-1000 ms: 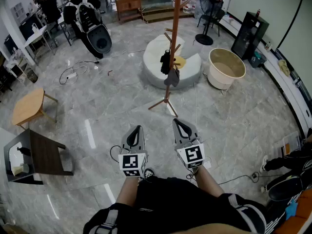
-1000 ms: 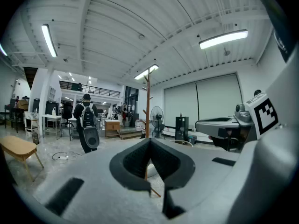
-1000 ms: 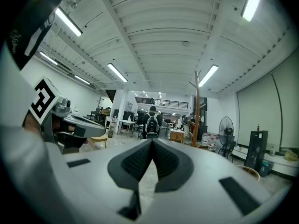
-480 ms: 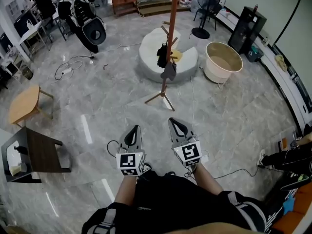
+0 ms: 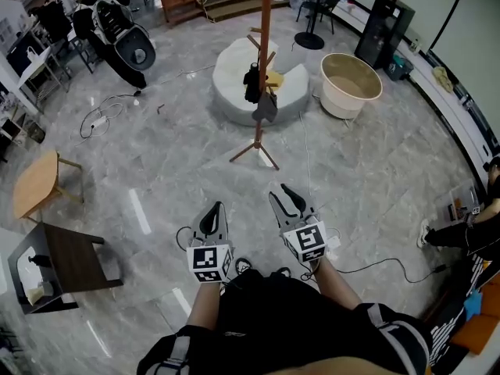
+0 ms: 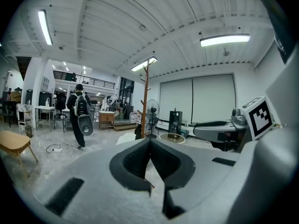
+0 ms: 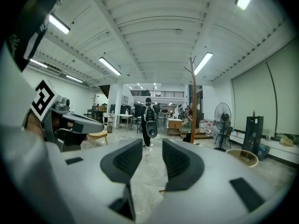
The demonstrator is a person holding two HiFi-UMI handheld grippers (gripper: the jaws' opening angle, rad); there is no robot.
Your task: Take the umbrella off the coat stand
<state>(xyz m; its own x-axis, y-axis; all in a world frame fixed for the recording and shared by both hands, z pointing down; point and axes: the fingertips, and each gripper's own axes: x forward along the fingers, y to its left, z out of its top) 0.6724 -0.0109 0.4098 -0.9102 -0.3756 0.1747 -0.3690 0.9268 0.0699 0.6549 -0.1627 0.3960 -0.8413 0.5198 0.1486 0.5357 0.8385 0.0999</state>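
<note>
Well, I am only at the start, I think; the small black folded umbrella [image 5: 251, 83] hangs on a peg of the tall brown wooden coat stand [image 5: 264, 53], far across the shiny grey stone floor [image 5: 156, 178], well apart from both tongs; the left gripper [image 5: 216, 209] has its jaws pressed together, with nothing in them; the right gripper [image 5: 287, 195] has just been opening its jaws to a small gap, with nothing between them; next I must get close to the stand, lift one gripper up to the umbrella, open it wider and close on it.
</note>
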